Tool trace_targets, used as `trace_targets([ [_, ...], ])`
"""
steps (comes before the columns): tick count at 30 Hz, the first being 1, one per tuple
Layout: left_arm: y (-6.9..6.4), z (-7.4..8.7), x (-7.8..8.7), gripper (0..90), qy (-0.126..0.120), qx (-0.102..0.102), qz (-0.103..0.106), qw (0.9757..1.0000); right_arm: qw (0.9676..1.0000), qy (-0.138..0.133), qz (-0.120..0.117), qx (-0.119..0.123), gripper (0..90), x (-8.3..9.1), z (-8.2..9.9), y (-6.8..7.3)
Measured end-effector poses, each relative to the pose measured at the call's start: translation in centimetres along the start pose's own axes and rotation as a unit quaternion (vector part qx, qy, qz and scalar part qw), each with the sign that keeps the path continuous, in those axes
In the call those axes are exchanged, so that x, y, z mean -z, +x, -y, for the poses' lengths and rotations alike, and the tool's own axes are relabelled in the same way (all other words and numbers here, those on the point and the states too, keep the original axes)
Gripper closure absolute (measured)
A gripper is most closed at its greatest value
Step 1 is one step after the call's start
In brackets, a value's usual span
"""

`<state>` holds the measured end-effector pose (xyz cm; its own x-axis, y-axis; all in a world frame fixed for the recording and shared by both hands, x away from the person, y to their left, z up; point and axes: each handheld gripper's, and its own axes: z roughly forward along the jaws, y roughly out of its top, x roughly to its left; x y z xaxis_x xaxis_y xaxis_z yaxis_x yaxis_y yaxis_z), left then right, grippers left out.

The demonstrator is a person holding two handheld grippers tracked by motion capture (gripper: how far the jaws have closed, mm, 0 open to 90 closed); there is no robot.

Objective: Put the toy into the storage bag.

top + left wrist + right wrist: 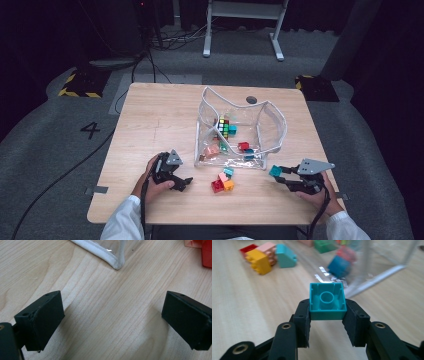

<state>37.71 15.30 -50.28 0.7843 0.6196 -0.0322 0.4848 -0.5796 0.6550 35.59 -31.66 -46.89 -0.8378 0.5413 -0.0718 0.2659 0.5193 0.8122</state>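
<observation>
Gripping teal brick (pixel 327 301) in right gripper (pixel 327 315) | left gripper (pixel 112 317) released, jaws wide over table (pixel 105 322) | clear bag (pixel 240 125) nearby

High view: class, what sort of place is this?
Probably a lab or recording studio: a lone wooden table on grey carpet, hazard-striped floor blocks, a floor number 4 and dark surrounding curtains.

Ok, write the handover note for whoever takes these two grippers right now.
Right gripper: shut on a teal brick, held off the table right of the clear bag.
Left gripper: open, resting low over the bare table near the bag's front left corner.
Done: several bricks and a colour cube lie in the bag.
Left: probably drop the teal brick in, then the loose bricks in front of the bag.
</observation>
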Motion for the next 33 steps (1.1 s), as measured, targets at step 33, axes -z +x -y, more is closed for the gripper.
trace_targets([
  [33,0.0,0.0,0.0,4.1,0.000,0.000,0.001,1.0000,0.9919,-0.046,0.111,-0.042,59.2,2.7,-8.4,-10.5],
])
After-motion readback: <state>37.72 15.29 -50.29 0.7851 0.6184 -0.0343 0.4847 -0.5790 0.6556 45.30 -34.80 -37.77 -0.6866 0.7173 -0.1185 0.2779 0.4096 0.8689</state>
